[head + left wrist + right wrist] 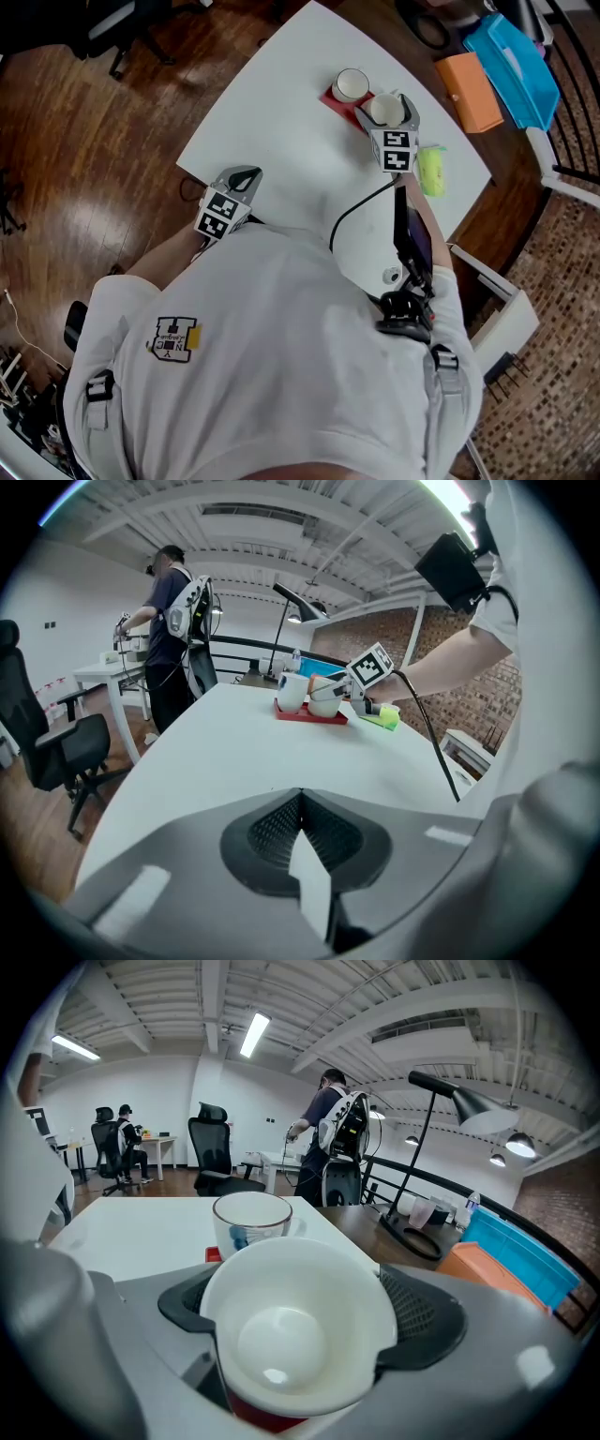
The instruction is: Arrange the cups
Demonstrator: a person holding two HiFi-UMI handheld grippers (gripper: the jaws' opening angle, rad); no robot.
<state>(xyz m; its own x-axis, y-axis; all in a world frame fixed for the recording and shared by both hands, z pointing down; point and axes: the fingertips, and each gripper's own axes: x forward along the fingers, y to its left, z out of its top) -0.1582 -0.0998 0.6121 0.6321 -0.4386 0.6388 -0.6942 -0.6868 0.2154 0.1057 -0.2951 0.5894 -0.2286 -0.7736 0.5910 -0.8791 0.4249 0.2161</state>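
Broadly, a wooden floor [94, 141] surrounds a white counter [281, 131], which fills the middle of the head view. Past the counter's far corner on the right sits a blue bin [516, 70], and just beside it an orange box [469, 91].

On the person's left, the left tool [242, 178] hangs over the near edge of the counter, well apart from the cups. Its own view shows the two jaws pressed together with nothing between them and bare counter ahead.

The right tool [385, 112] reaches to the far side of the counter. Its jaws stand on either side of a white cup [281, 1335] and press on its wall, so the cup is gripped. The cup is upright, mouth up and empty. A black cable [361, 202] runs from this tool back across the counter toward the person.

A red tray [335, 97] lies flat near the counter's far edge. The gripped cup is at the tray's right end, and red shows under its base. Whether it rests on the tray or is raised just off it cannot be told.

A second cup [352, 85] stands upright on the tray's left part, just beside the gripped one. It is white with a dark rim and a blue mark on its side.

A small yellow-green object [431, 169] lies on the counter beside the right tool, nearer the person than the tray.
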